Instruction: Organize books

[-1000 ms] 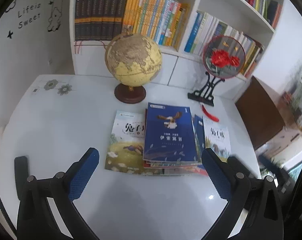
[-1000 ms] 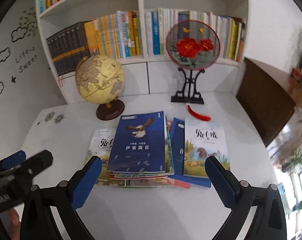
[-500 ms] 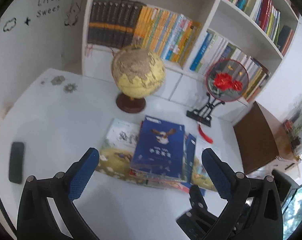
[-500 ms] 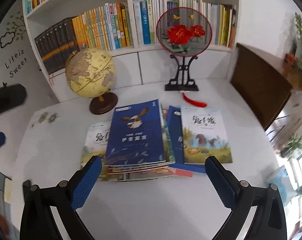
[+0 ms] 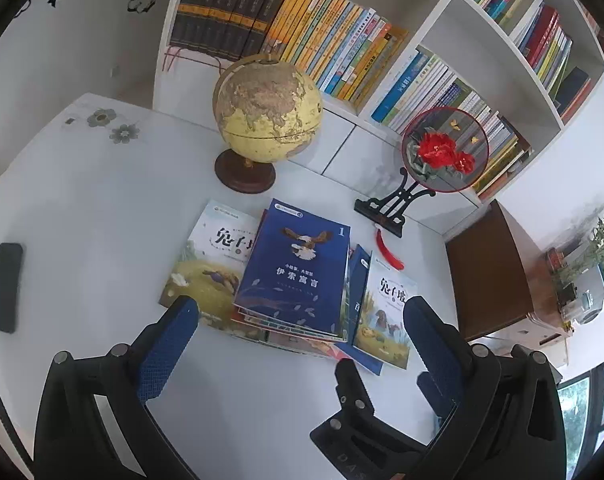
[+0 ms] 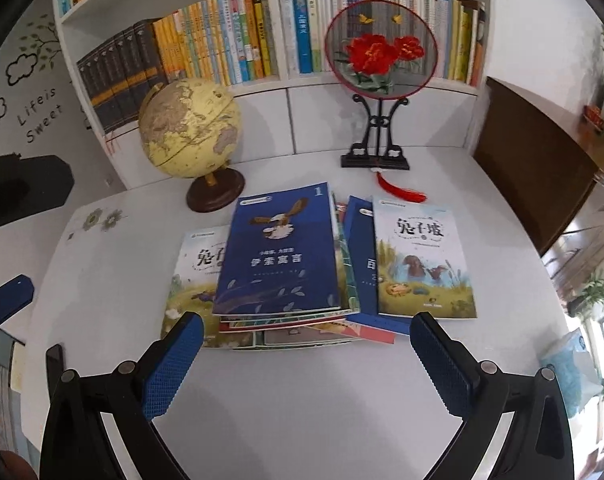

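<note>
Left gripper (image 5: 300, 314) at the bottom of the left wrist view, blue pads spread wide, nothing between them. Right gripper (image 6: 306, 332) likewise wide open and empty, low in the right wrist view (also visible from the side at the lower right of the left wrist view).

Loose pile of books (image 6: 302, 320) at centre frame on the white table (image 6: 302, 400), just beyond both sets of fingertips. Blue book (image 6: 280, 256) with an eagle on the cover lying on top. Pale rabbit book (image 6: 192, 272) half hidden beneath it at centre left. Second rabbit book (image 6: 421, 264) flat at centre right, overlapping another blue cover.

Further up, globe (image 6: 188, 134) at upper left of centre, round embroidered fan (image 6: 381, 54) on a black stand at upper right of centre, red tassel (image 6: 397, 188) beneath. Bookshelf (image 6: 270, 20) across the top, packed with upright spines. Dark phone (image 5: 6, 286) at far left of the left wrist view.
</note>
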